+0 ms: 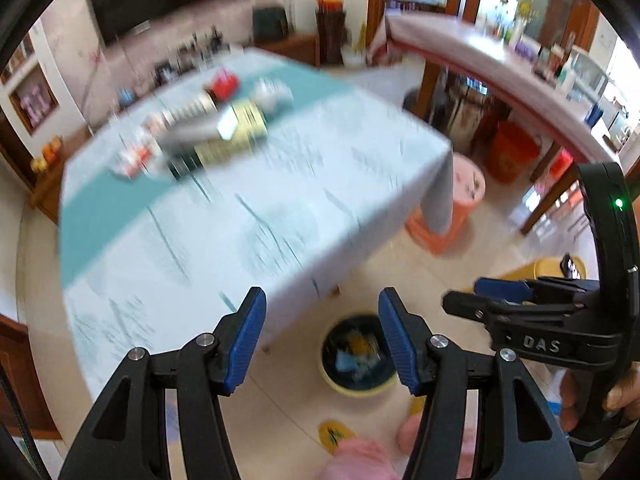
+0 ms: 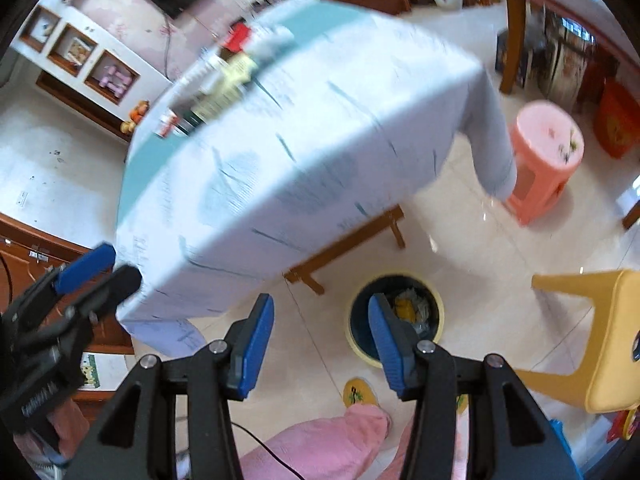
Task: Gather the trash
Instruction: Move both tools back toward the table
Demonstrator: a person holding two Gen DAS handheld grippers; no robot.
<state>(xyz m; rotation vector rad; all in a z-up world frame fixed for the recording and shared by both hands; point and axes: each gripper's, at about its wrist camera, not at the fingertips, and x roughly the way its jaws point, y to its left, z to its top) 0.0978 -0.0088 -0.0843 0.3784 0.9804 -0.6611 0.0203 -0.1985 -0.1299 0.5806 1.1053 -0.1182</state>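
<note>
Two handheld grippers hang above a tiled floor at the near edge of a cloth-covered table (image 1: 280,184), both frames smeared by motion blur. The left gripper (image 1: 322,336) has its blue-padded jaws spread wide with nothing between them; the right gripper (image 2: 320,338) is likewise spread and empty. In the left wrist view the right gripper shows side-on at 3 o'clock, its jaws too edge-on to read there.

On the floor just off the table's near edge stands a round bin (image 2: 396,320) with a pale yellow rim and a dark liner, holding yellow and blue wrappers (image 1: 360,350); it sits between the fingertips in the left view and behind the right-hand finger in the right view. More trash (image 1: 208,132) lies in a blurred cluster on the far part of the table, at 11 o'clock: a bottle, a red packet and some pale packaging, individual pieces hard to tell apart.

A pink stool (image 2: 546,156) stands beyond the table's corner at 2 o'clock, a yellow stool (image 2: 592,332) at 4 o'clock, and pink-trousered legs (image 2: 320,448) show at 6 o'clock
</note>
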